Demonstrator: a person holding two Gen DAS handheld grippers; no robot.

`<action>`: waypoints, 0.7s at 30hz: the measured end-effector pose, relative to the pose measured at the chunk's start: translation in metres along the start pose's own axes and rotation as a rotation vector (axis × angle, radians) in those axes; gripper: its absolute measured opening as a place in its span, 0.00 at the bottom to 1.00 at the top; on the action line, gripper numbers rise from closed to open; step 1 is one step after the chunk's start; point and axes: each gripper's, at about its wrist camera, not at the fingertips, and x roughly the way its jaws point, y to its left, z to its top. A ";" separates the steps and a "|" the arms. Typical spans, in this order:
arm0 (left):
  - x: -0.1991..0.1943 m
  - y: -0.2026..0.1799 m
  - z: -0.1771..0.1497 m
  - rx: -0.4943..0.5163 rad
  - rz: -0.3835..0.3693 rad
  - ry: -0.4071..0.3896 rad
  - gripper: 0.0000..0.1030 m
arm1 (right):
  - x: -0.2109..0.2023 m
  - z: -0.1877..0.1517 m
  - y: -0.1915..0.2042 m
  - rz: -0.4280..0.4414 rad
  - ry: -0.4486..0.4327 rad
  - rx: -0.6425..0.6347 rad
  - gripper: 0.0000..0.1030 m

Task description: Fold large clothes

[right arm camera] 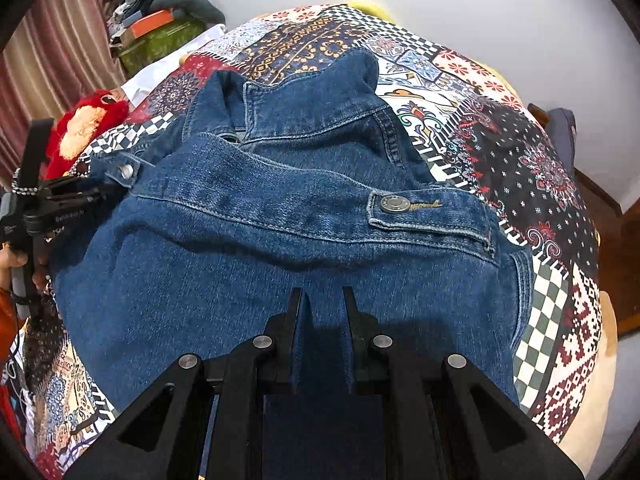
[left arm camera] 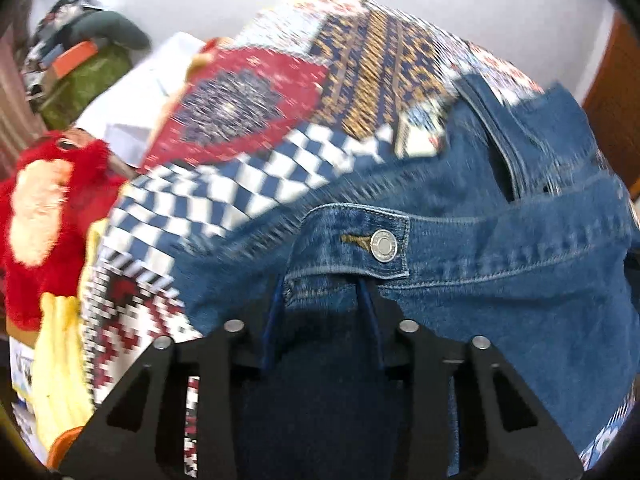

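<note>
The jacket [right arm camera: 280, 216] lies on the quilt [right arm camera: 532, 168]. The right claw [right arm camera: 323, 308] pinches a fold of its hem. The left claw [left arm camera: 324, 304] pinches the hem too. A thick hem could slip out and spoil the fold.

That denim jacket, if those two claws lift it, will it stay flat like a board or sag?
Probably sag. The jacket already lies in soft folds and ridges on the quilt, so it looks floppy. The thick denim, seams and metal buttons suggest it is fairly heavy for cloth. The left gripper and right gripper each pinch a hem, so the middle would likely droop.
</note>
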 end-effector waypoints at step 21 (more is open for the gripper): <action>-0.061 0.021 0.002 0.013 0.038 -0.042 0.67 | 0.002 -0.003 0.014 -0.078 -0.024 -0.104 0.49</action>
